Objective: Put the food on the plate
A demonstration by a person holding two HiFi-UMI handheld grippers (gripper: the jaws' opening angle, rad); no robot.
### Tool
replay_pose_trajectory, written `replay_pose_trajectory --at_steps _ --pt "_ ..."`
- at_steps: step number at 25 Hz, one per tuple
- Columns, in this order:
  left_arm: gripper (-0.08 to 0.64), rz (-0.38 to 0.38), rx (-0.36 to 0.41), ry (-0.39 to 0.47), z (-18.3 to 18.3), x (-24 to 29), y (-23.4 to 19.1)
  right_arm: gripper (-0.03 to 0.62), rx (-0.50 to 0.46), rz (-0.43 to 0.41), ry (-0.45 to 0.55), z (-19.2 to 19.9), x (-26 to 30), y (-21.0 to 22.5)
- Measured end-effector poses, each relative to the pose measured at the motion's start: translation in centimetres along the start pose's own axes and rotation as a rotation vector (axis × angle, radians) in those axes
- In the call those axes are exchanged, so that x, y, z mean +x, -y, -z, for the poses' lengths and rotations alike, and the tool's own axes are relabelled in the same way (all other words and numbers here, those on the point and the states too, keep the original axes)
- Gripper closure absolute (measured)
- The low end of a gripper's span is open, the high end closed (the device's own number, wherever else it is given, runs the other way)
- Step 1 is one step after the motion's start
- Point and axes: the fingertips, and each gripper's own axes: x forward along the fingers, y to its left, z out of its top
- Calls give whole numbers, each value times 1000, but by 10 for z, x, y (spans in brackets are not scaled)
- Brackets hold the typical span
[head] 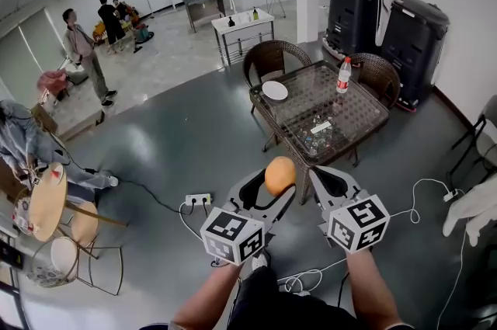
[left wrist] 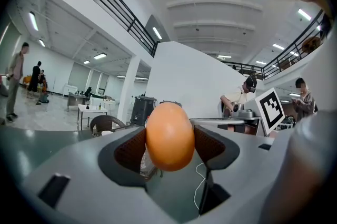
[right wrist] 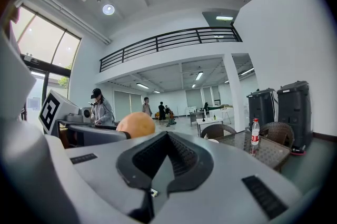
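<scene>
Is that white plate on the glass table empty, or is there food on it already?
Empty: the plate shows bare white, and the orange food sits clamped in the left hand-held gripper.

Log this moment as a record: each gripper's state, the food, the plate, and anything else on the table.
left gripper: jaws shut on the orange food, held in the air short of the table
right gripper: jaws together, nothing between them
plate: white, empty, near the far left corner of the glass table
bottle: upright at the table's far right
task status: food not yet on plate
</scene>
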Motion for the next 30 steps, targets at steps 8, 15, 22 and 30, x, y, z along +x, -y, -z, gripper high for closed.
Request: replay_pose_trajectory --at_steps 8,15,22,30 --pt "262 50 -15 1 -20 20 -77 588 -3 53 -13 -14 80 7" --pt "262 92 -24 -5 -31 29 -128 588 -8 99 -14 -24 131 10" --pt "262 79 -27 -10 -36 43 -166 588 -6 94 -17 -26 169 21" --pt "262 35 -20 -9 -43 84 -206 588 -10 59 -4 -33 217 58"
